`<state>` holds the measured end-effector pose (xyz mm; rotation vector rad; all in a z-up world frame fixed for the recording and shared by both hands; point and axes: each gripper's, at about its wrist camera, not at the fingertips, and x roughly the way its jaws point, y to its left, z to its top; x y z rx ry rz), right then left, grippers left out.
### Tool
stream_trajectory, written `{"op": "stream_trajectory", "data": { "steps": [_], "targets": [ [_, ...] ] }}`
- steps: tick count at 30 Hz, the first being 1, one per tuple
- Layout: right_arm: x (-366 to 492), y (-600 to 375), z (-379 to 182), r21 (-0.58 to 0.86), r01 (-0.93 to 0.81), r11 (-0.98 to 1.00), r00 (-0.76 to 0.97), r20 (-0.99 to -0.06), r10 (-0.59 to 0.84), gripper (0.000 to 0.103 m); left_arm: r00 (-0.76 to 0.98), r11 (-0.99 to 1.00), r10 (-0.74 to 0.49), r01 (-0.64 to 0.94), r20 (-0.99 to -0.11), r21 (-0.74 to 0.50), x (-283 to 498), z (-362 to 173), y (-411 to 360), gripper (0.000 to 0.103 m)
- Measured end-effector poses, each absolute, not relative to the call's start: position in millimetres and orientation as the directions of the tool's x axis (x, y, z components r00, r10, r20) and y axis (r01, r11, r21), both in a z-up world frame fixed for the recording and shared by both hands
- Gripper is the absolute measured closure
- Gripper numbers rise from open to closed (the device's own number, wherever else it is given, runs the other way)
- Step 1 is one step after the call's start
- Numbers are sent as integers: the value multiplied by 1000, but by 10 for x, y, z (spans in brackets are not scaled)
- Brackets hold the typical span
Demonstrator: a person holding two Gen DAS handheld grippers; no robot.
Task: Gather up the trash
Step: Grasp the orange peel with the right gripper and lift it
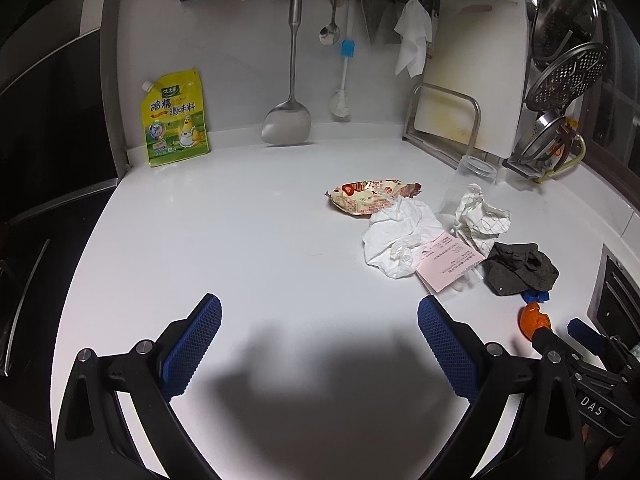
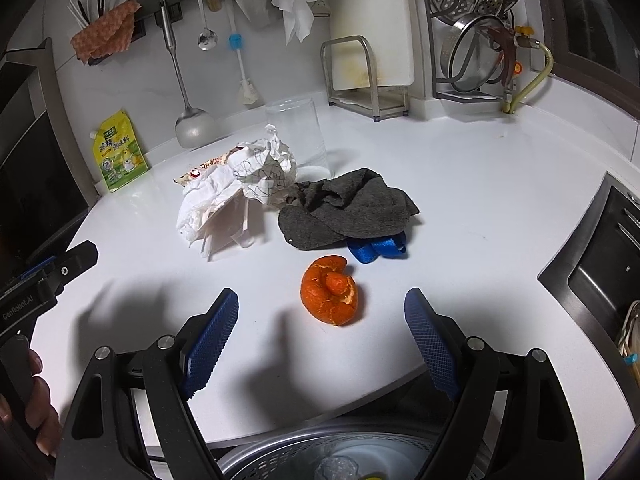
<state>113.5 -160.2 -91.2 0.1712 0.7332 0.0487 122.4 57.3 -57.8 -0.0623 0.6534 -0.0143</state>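
The trash is lying in a loose heap on the white countertop [image 2: 460,184], glossy and smooth. Nearest the front edge, an orange peel [image 2: 330,295] is curling in on itself like a shell, pithy inside and bright outside. Behind it, a dark grey cloth [image 2: 352,208], nubbly and rumpled, is draping over a folded blue strap [image 2: 374,251]. To the left, two crumpled paper wads are sitting together: a plain white tissue [image 1: 400,236] and a stiffer paper printed with thin lines [image 2: 266,174]. One flat pink slip [image 1: 448,262] is poking out from under the tissue, and one shiny printed snack wrapper [image 1: 368,196] is lying just behind it. A single clear plastic cup [image 2: 298,136] is standing upside down at the back of the heap.

The right gripper [image 2: 322,320] is hovering with its two blue cross-hatched pads spread wide, the peel sitting just ahead of the gap, untouched. The left gripper [image 1: 320,334] is likewise gaping wide over bare counter, holding nothing, well apart from the heap.

Farther out, a yellow seasoning pouch [image 1: 176,118] is leaning against the wall. From the rail, one steel spatula [image 1: 290,92], one ladle-like spoon [image 1: 330,24] and one blue-collared brush [image 1: 345,76] are hanging. A perforated metal bin [image 2: 328,456] is showing below the counter edge.
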Motion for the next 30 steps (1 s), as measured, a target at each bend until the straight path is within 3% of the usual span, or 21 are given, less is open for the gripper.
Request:
{"op": "stream_trajectory", "data": {
  "steps": [23,28,30],
  "targets": [
    [1350,-1623,-1074,128,66,990,721,-692,41,22,760,997,-69,27,-647,-75,1270,-684,465,6],
    [1369,-1608,-1073,114,57,992,722,-691,38,36,759,997,-73,34,-646,-72,1260,-684,420,6],
    [1369,-1589,-1068,103,49,993,725,-688,36,46,757,997,-76,39,-649,-72,1265,-688,402,6]
  ]
}}
